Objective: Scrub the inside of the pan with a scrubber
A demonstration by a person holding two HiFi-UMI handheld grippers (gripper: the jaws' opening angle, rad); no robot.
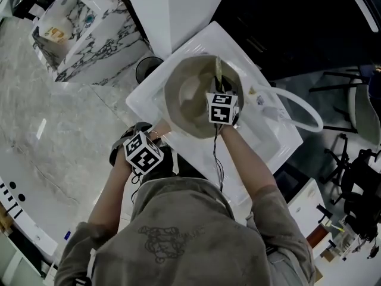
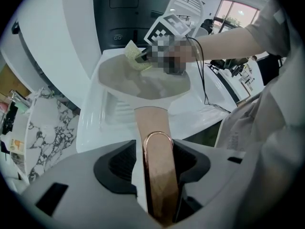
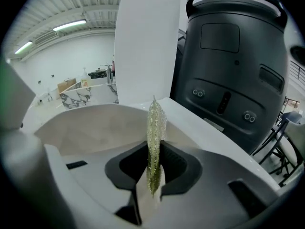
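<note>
A beige pan (image 1: 190, 100) sits in a white sink basin (image 1: 262, 136). Its copper-coloured handle (image 2: 155, 128) runs toward me and lies between the jaws of my left gripper (image 2: 159, 175). A strip of white sink shows between the handle and the left jaw, so the gripper is open around it. My right gripper (image 1: 220, 87) hangs over the pan's far side, shut on a thin yellow-green scrubber (image 3: 156, 128) that stands on edge above the pan's inside (image 3: 95, 128). The left gripper view shows the scrubber (image 2: 136, 58) at the pan's far rim (image 2: 143, 82).
A tall dark machine (image 3: 233, 56) stands right behind the sink, with a white pillar (image 1: 172, 11) beside it. A white looped tube (image 1: 303, 109) lies at the sink's right end. A marble-topped counter (image 1: 89, 34) is at the far left. A black round bin (image 1: 147, 67) stands by the sink.
</note>
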